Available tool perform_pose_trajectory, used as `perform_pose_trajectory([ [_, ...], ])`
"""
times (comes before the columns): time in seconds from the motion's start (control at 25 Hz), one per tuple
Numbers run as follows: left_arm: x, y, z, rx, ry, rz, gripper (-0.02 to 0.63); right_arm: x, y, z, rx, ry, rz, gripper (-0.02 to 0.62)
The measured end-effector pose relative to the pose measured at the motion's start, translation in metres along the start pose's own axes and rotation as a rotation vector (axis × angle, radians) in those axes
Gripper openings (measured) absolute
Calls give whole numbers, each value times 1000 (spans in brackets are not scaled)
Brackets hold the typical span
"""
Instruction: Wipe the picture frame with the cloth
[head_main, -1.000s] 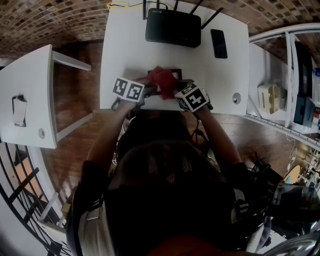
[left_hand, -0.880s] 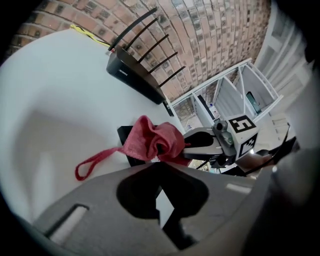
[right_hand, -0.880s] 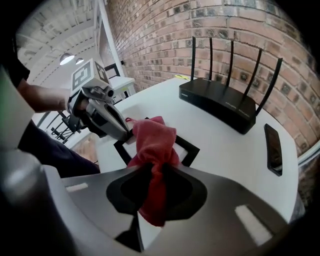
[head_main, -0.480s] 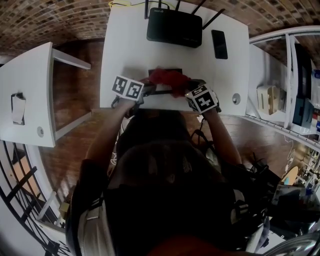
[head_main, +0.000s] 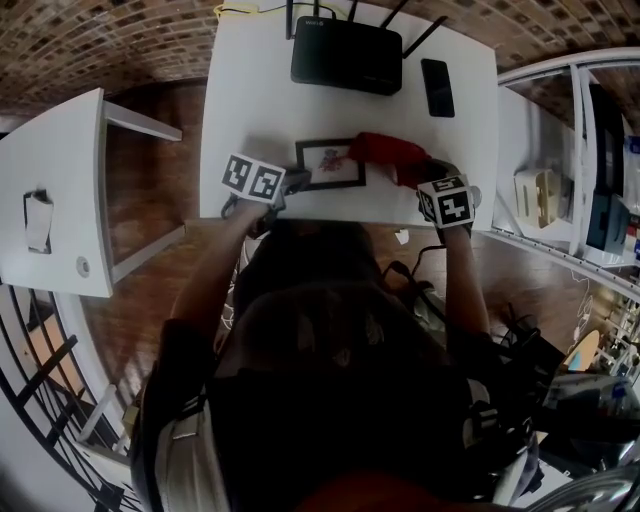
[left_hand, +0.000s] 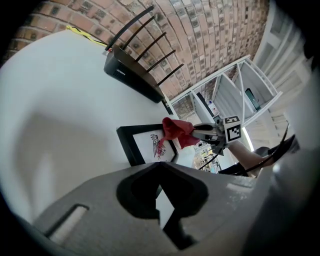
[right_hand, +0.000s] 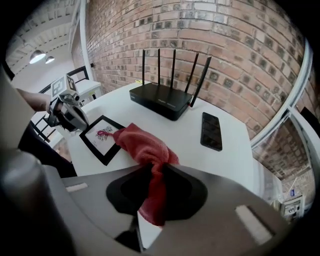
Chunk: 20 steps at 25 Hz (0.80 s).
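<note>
Jaws of our right gripper (right_hand: 155, 172) clench the red cloth (right_hand: 142, 145) at the right edge of the picture frame (head_main: 330, 163), which lies on the table (head_main: 250, 100). Our left gripper (left_hand: 159, 167), jaws closed, sits at its left edge. We should sweep the cloth flat across the glass, lightly.

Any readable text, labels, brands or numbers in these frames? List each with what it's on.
Nothing readable.
Router: small white print on top, too small to read.
Picture frame: red drawing, no words.
Cloth: no tag visible.
Left marker cube, right marker cube: coded squares, no letters.
</note>
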<state>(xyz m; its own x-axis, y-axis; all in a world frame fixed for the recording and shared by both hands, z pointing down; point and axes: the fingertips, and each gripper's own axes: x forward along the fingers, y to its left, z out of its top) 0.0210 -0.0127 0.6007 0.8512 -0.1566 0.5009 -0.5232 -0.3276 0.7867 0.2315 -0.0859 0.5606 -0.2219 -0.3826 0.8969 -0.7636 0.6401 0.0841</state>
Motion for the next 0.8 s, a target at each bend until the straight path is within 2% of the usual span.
perform_pose_trajectory([
  [0.12, -4, 2, 2, -27, -43, -20, 2, -15, 7, 19, -5, -96, 43, 61],
  [0.24, -18, 6, 19, -142, -200, -75, 2, -31, 29, 48, -3, -219, 146, 61],
  [0.36, -35, 13, 41, -236, -335, -130, 2, -49, 57, 78, 59, -344, 298, 61],
  [0.48, -42, 19, 56, -231, -365, -137, 2, -64, 90, 106, 80, -433, 441, 63],
  [0.64, -40, 22, 67, -215, -359, -130, 2, -80, 124, 142, 131, -548, 604, 64],
  [0.72, -43, 24, 69, -220, -377, -117, 2, -80, 139, 148, 70, -537, 630, 64],
  [0.8, -52, 23, 74, -219, -420, -114, 2, -72, 147, 140, -95, -462, 567, 64],
])
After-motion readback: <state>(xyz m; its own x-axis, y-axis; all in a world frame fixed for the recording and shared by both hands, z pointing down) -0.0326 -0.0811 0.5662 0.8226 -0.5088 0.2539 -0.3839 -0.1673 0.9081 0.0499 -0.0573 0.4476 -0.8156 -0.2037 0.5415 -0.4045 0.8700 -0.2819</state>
